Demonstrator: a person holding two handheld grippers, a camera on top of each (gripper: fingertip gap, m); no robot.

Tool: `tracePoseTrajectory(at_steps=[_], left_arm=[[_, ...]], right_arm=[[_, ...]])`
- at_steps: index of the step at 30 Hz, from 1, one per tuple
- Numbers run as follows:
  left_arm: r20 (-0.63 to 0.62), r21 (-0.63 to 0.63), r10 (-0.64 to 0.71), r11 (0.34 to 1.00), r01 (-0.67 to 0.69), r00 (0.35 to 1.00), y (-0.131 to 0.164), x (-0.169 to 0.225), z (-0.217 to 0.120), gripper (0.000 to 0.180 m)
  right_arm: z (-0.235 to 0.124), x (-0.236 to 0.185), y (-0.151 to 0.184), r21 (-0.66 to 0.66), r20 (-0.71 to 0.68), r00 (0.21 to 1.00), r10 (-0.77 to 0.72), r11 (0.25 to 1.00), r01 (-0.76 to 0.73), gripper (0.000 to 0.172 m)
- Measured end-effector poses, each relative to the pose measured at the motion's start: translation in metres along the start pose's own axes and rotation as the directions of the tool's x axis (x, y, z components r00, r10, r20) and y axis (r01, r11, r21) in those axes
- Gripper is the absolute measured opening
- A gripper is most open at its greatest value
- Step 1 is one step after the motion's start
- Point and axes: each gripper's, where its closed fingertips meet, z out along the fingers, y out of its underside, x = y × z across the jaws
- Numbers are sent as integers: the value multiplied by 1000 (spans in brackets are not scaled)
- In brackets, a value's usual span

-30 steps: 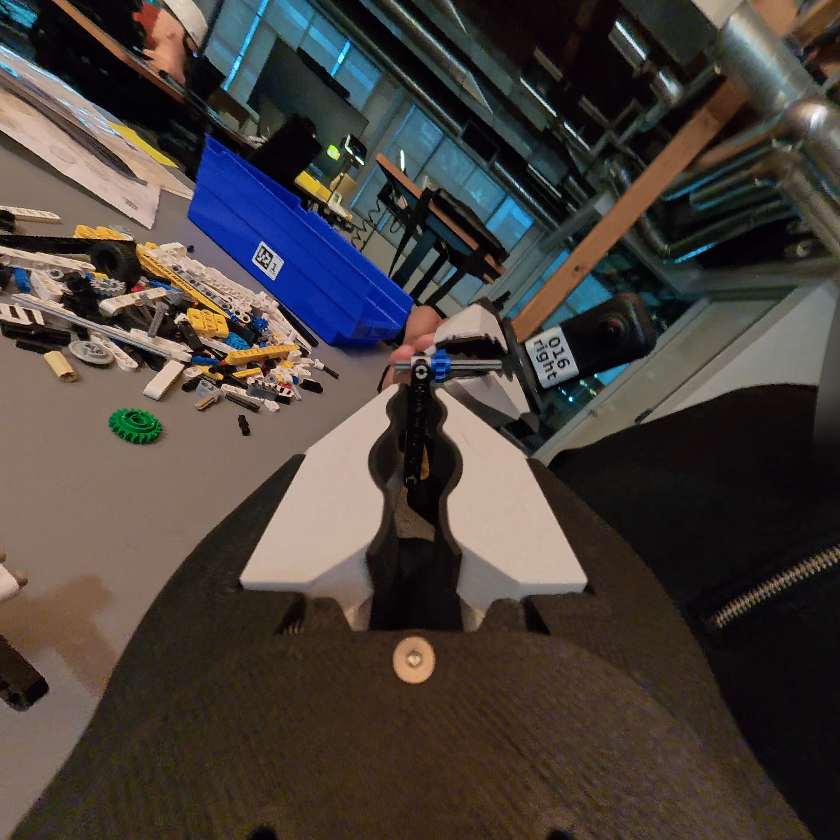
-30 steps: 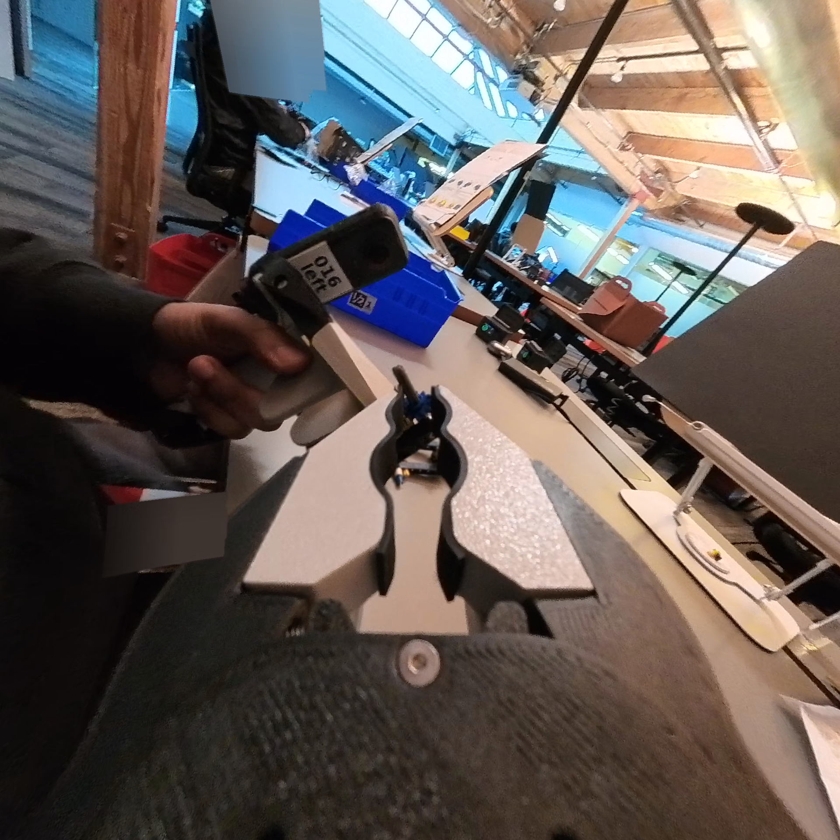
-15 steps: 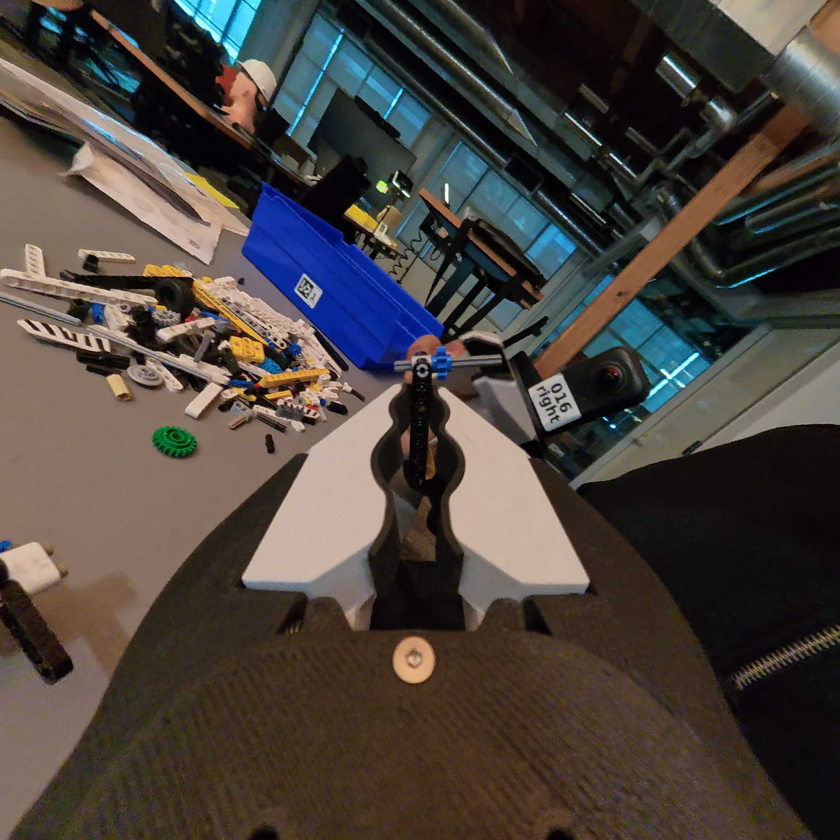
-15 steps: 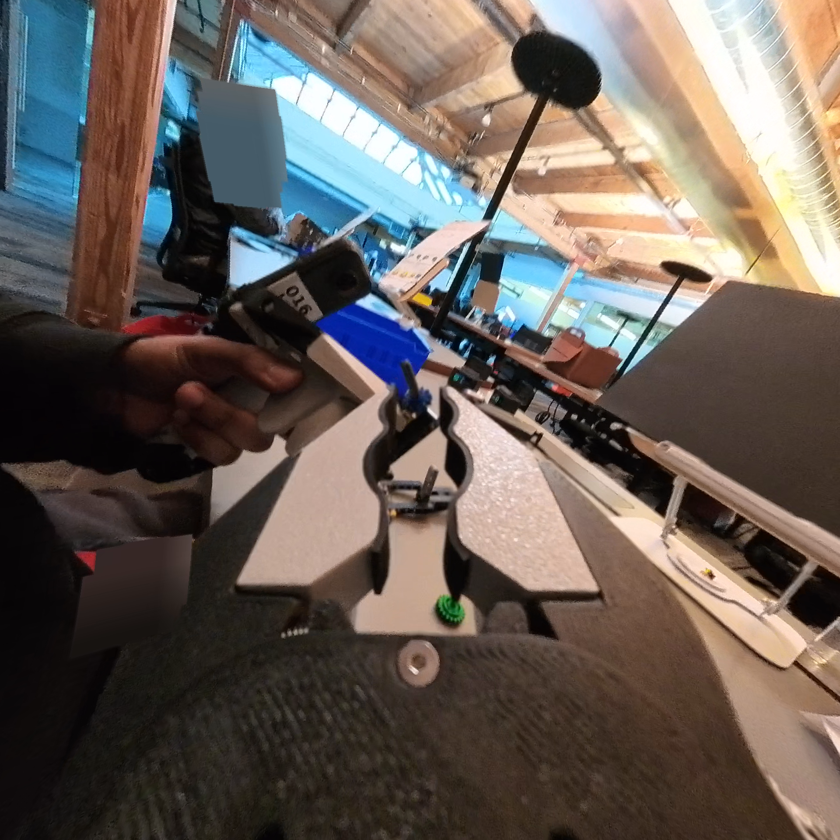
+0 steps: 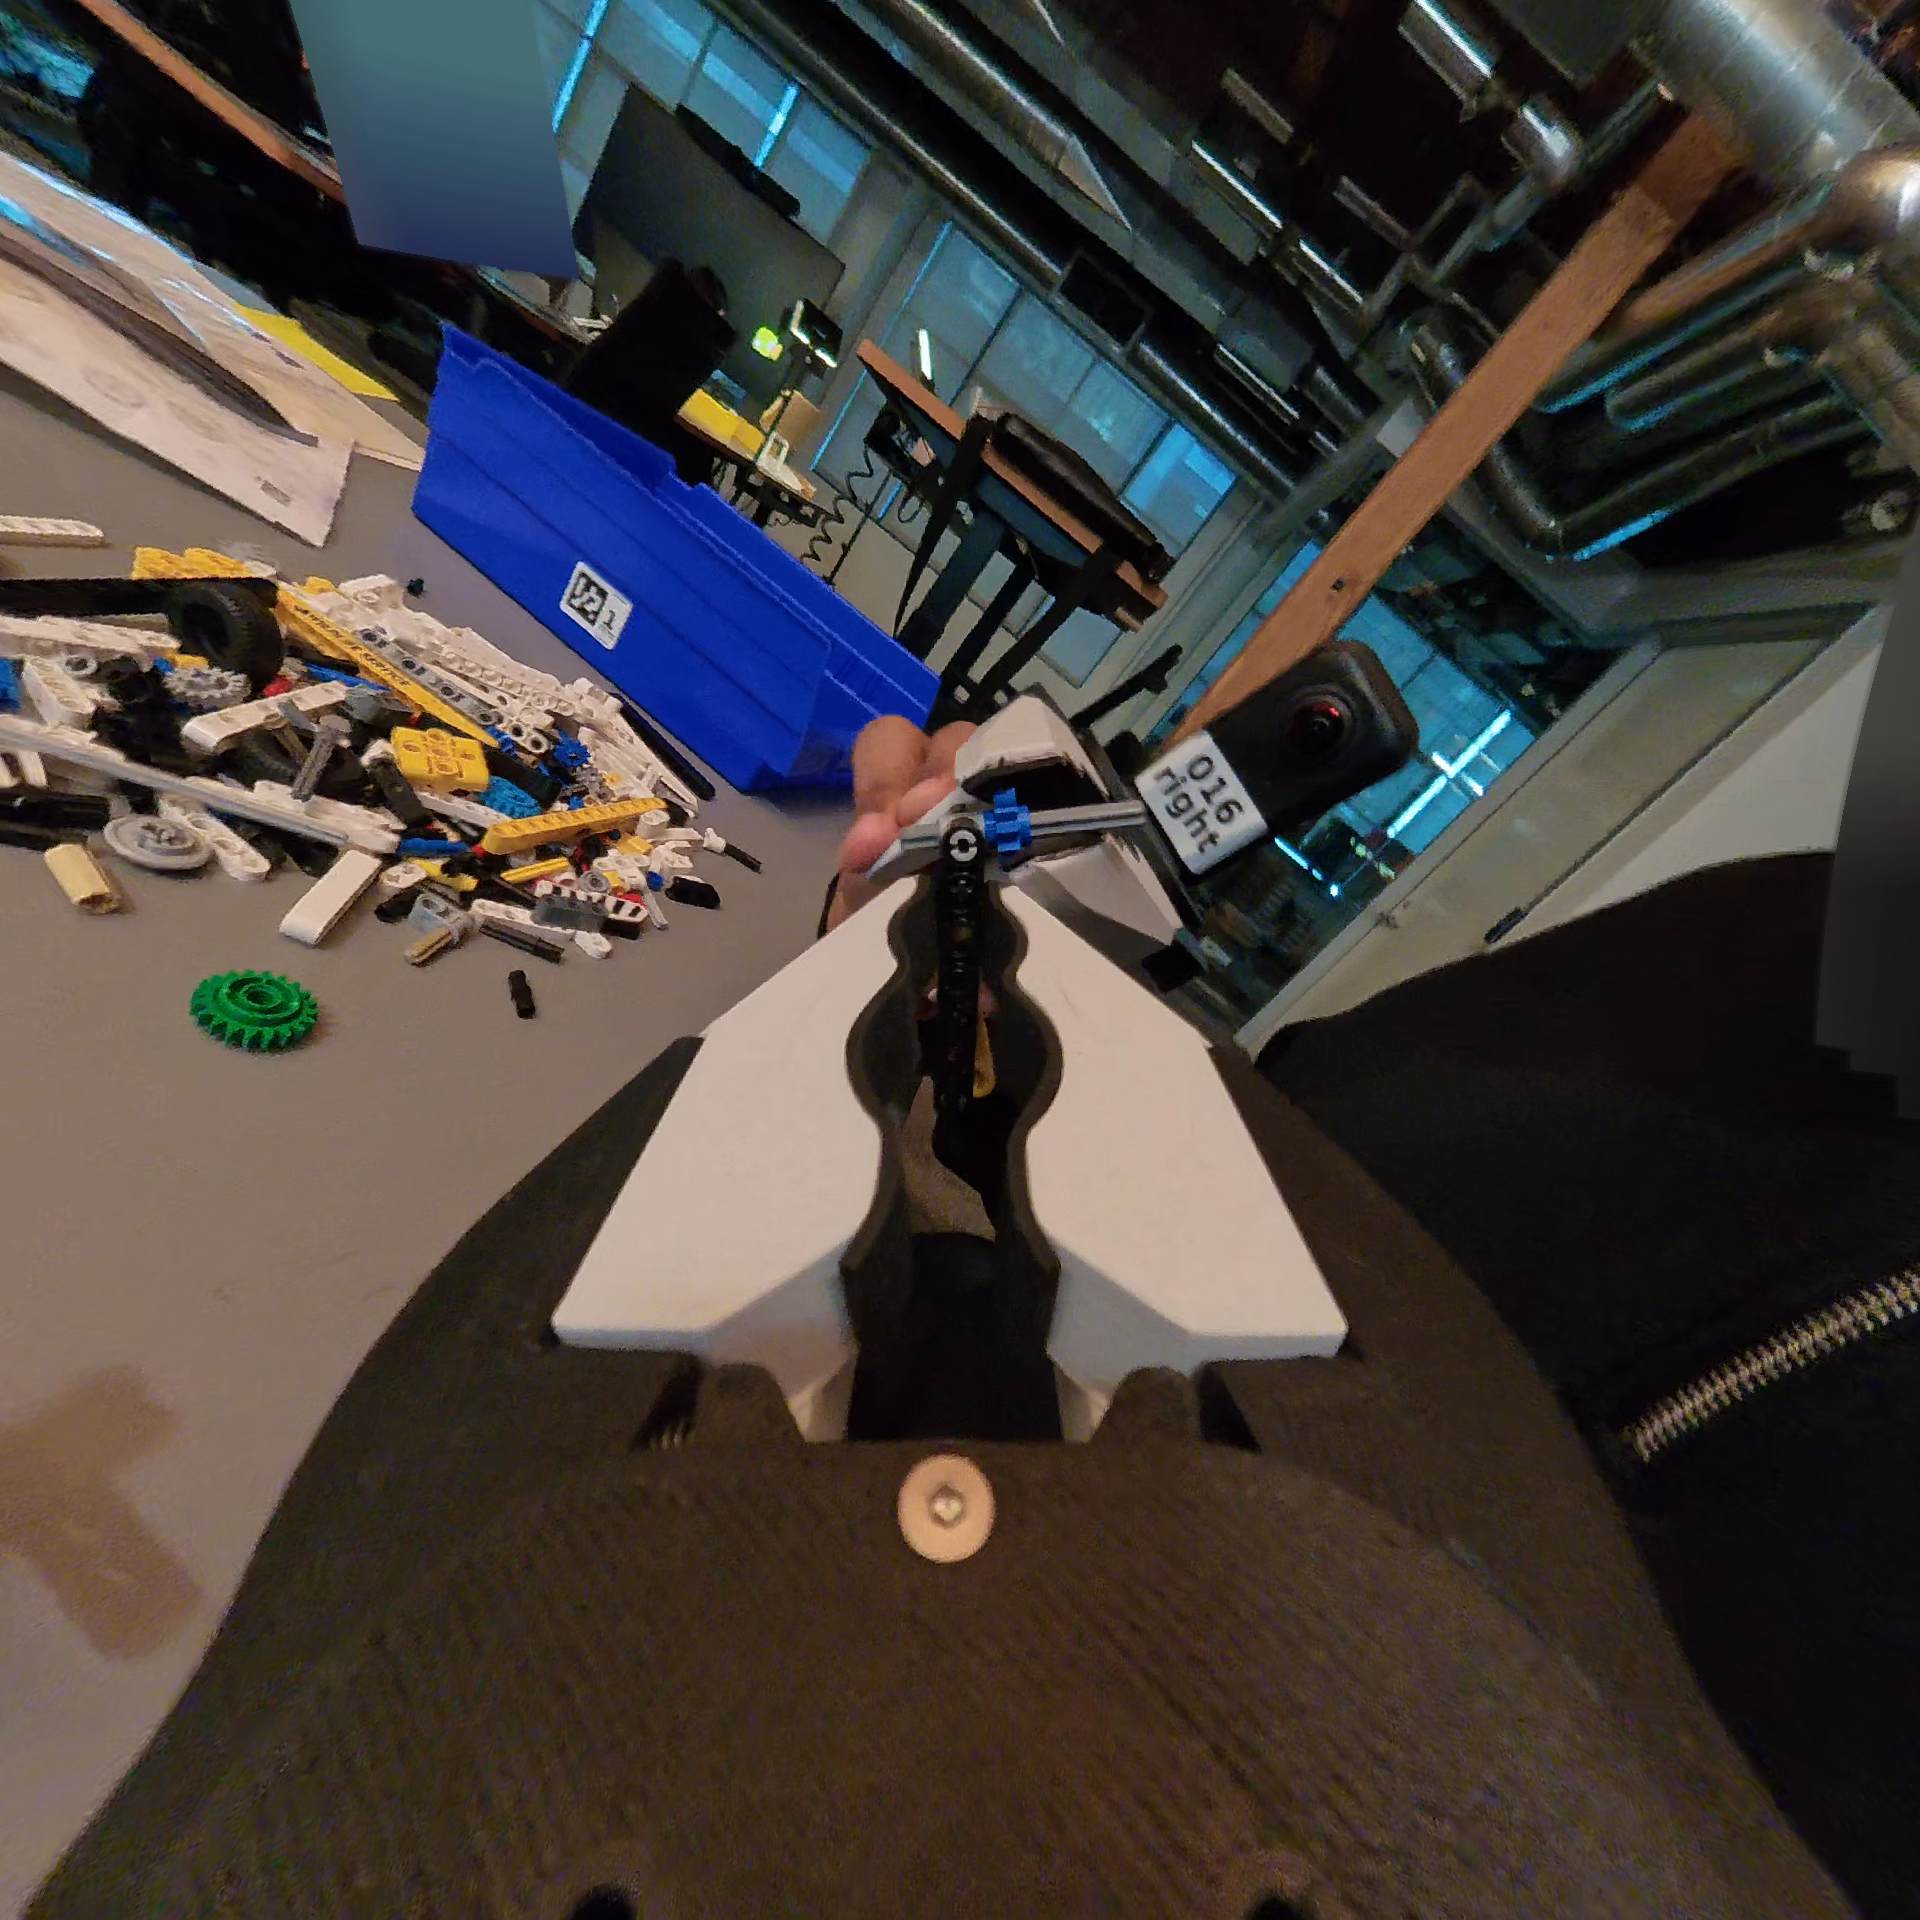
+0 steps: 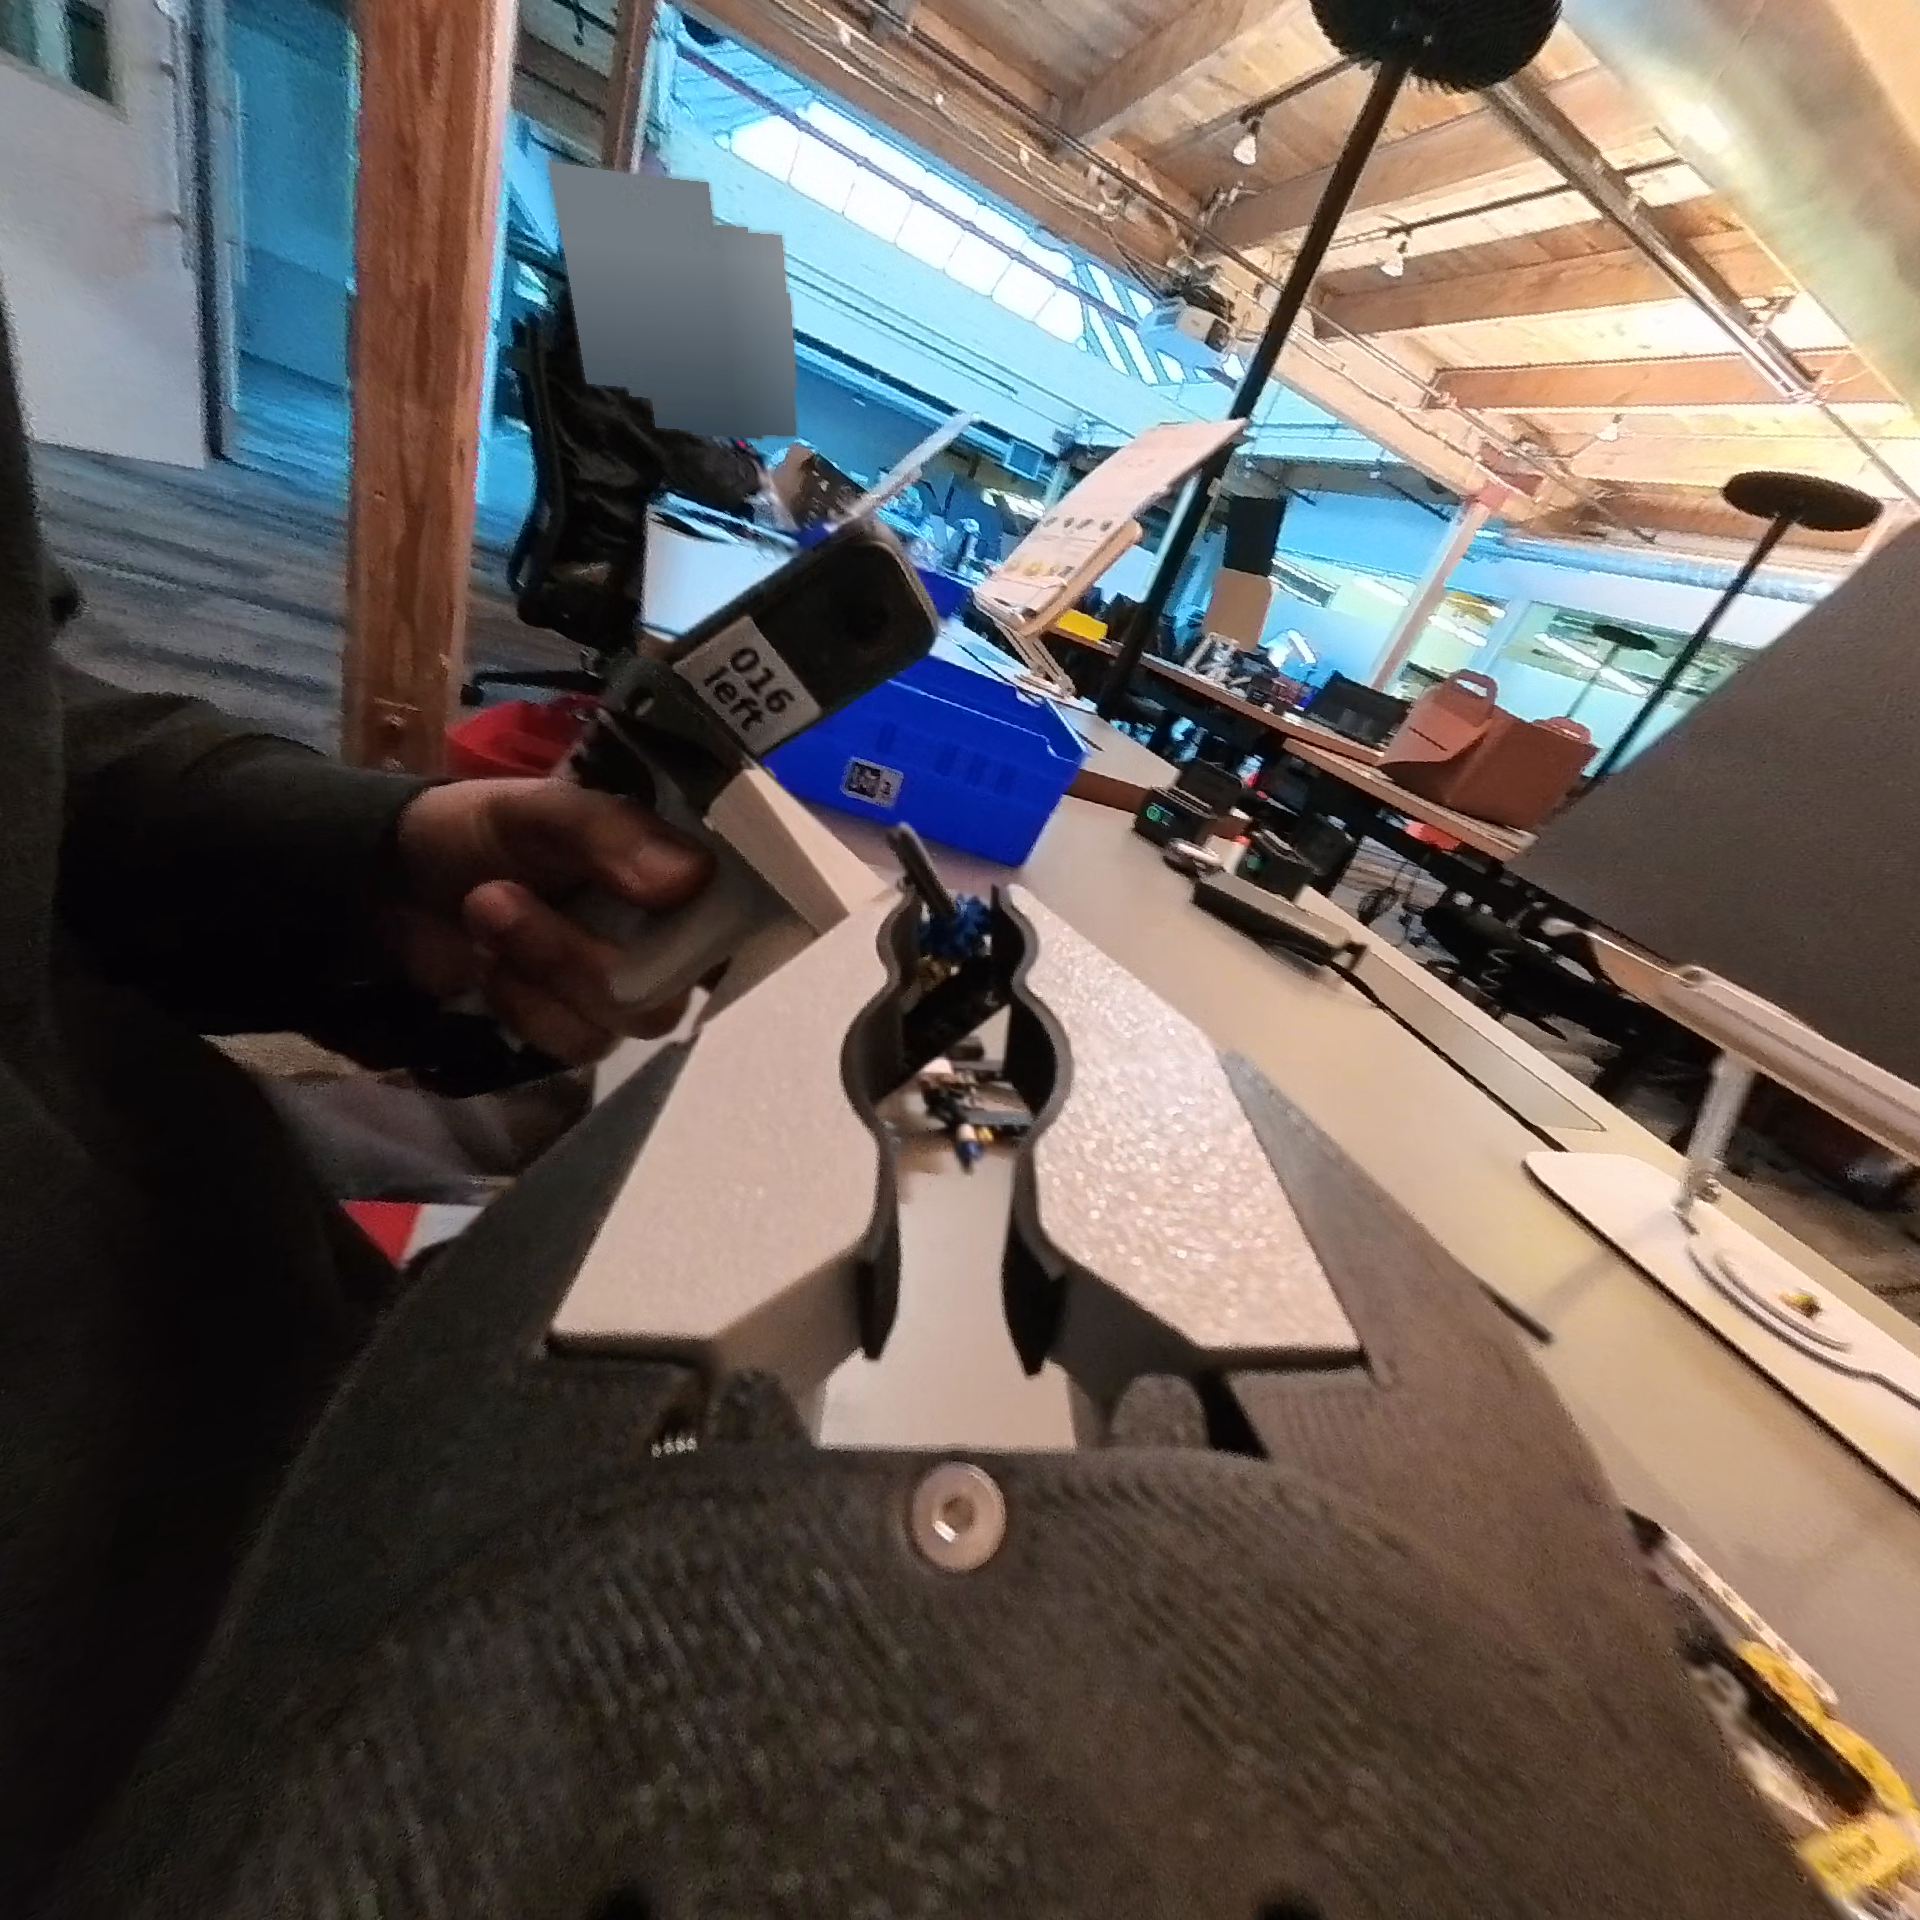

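Observation:
My left gripper (image 5: 961, 914) is shut on a thin black beam (image 5: 961, 987) that stands up between its pads. A grey axle (image 5: 1091, 814) runs through the beam's top hole and carries a small blue gear (image 5: 1004, 821). My right gripper (image 5: 1023, 821) comes in from the far side with one finger above the gear and one below. In the right wrist view the blue gear (image 6: 954, 928) sits between the right gripper's (image 6: 953, 909) fingertips, pressed by the pads, and the axle (image 6: 920, 857) sticks up past them. The left gripper's body (image 6: 769, 852) is close on the left, held by a hand.
A pile of loose building pieces (image 5: 343, 738) and a green gear (image 5: 255, 1006) lie on the grey table (image 5: 312, 1195). A blue bin (image 5: 644, 613) and paper sheets (image 5: 177, 416) lie behind. In the right wrist view, black devices (image 6: 1268, 904) and a white lamp base (image 6: 1683, 1278) are to the right. Both grippers' tips are close together, under 4 cm apart.
The right jaws stood wider half a second ago and have closed in again on the blue gear. The left gripper has kept its hold on the black beam; both views have tilted a little.

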Motion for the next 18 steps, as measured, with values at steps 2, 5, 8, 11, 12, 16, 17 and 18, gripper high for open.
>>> tracePoseTrajectory(at_steps=[2, 5, 8, 11, 12, 16, 17, 18], left_arm=[[23, 37, -90, 995, 89, 996, -3, -8, 0, 3], [51, 92, -148, 985, 143, 988, -5, -14, 1, 4], [105, 100, -103, 991, 93, 989, -8, -15, 1, 5], [139, 116, -78, 991, 62, 987, -12, -15, 3, 5], [150, 128, -74, 990, 55, 986, -13, -15, 3, 6], [181, 178, -58, 984, 25, 982, -17, -13, 4, 6], [183, 184, -55, 983, 20, 982, -19, -11, 5, 6], [184, 189, -54, 982, 19, 981, -20, -10, 5, 6]], right_arm=[[3, 5, 3, -30, -52, 999, -10, 1000, 9, 10], [5, 9, 7, -46, -92, 995, -26, 999, 22, 9], [5, 12, 3, -42, -127, 990, -63, 997, 58, 9], [4, 15, 0, -38, -150, 986, -79, 997, 74, 9], [4, 16, -1, -38, -163, 983, -90, 996, 85, 9], [3, 18, -6, -23, -206, 971, -123, 992, 121, 9], [3, 18, -8, -22, -217, 967, -138, 990, 136, 8], [2, 19, -10, -26, -232, 959, -161, 987, 160, 8]])
